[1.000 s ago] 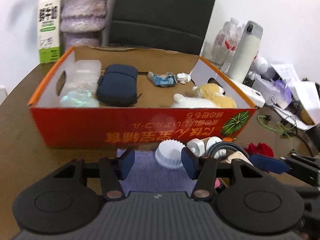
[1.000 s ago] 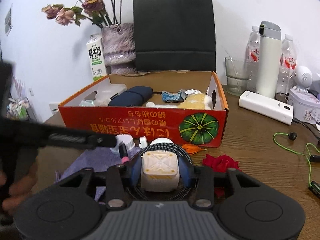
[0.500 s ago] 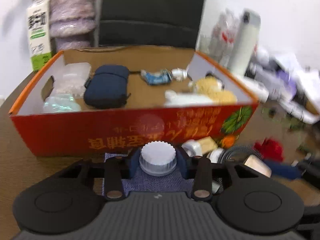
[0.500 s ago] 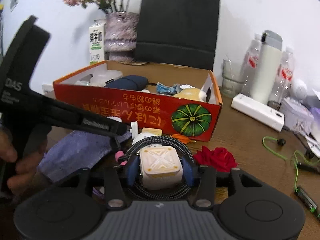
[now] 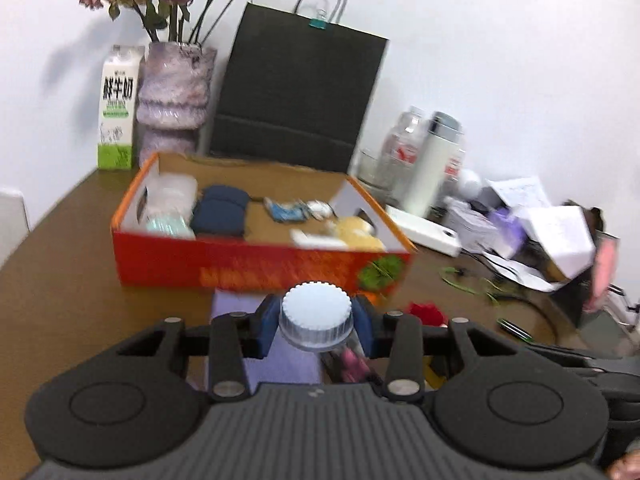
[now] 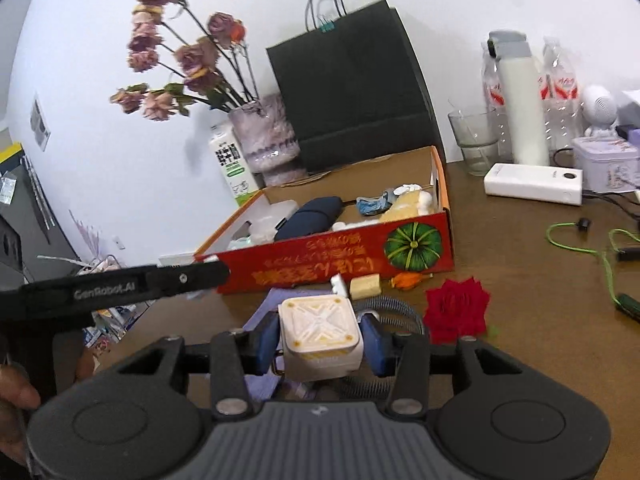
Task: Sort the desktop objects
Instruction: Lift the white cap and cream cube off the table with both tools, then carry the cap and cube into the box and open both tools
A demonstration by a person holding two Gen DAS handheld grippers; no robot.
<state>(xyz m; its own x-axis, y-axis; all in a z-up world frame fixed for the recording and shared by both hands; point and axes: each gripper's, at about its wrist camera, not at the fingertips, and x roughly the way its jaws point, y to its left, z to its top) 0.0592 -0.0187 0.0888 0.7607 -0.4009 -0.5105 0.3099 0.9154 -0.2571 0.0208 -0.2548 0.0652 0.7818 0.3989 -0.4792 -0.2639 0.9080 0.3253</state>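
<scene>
While both grippers carry something, the step in hand looks like the transfer toward the orange box (image 5: pixel 256 264), the landmark for everything on this desk. The left gripper (image 5: pixel 316 320) has its blue pads pressed narrow against a white ribbed cap (image 5: pixel 316 312), apparently the top of a small bottle whose body is hidden below the fingers; it hangs on the near side of the box, above a purple cloth (image 5: pixel 240 300) that lies against the box's front wall. The right gripper (image 6: pixel 318 340) is clamped on a cream cube-shaped charger (image 6: pixel 318 328), also on the near side of the box, with a coiled grey cable (image 6: pixel 390 308) trailing beneath it and a red rose (image 6: pixel 456 310) lying near the box's front right corner.

Inside the box sit a navy pouch (image 5: pixel 220 214), a clear plastic case (image 5: pixel 170 198) at its left end, a crumpled blue wrapper (image 5: pixel 286 212) and a yellow plush toy (image 5: pixel 356 232) at its right end. Bare cardboard shows between the pouch and the plush toy.

Judging by this, the next move calls for lifting each load over the front wall and lowering it onto that bare patch before the fingers part. Whether the cable is attached to the charger cannot be told; if so, it may drag across the small cream block (image 6: pixel 365 285) just before the box.
</scene>
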